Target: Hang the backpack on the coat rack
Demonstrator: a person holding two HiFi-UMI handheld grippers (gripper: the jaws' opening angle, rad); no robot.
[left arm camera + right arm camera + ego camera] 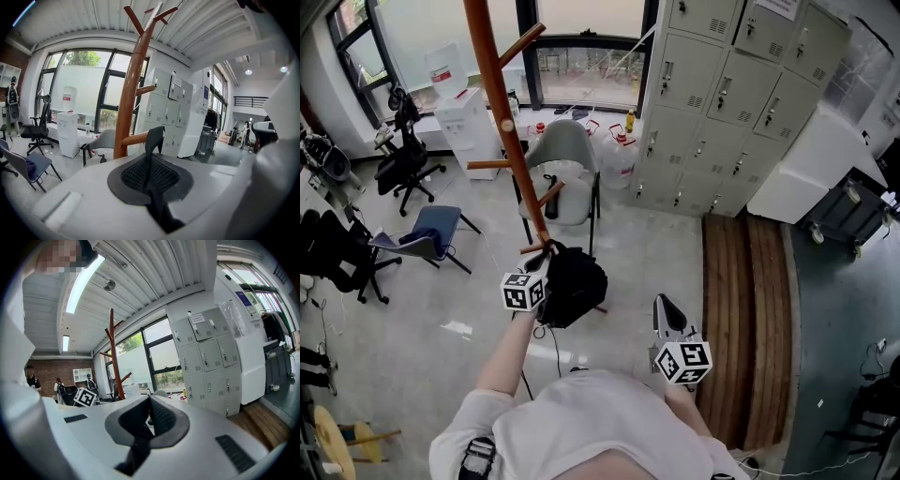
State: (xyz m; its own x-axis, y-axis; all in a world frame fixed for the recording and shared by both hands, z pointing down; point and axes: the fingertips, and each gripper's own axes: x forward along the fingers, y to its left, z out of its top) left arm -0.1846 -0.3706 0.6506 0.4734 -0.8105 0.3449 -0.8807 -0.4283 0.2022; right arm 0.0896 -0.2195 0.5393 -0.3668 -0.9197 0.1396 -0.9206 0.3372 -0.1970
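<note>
left gripper (546,251): jaws clamped tight on a black strap (154,135).
backpack (574,286): dangling below that gripper, right by the coat rack (501,122), at its low peg (534,247); contact unclear.
right gripper (667,311): jaws look closed, empty.

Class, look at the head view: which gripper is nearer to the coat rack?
Left. The left gripper sits right at the coat rack, low on its pole, shut on the strap of the backpack. The right gripper is off to the right, well clear of the rack.

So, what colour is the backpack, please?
The backpack is black, clearest in the head view.
</note>
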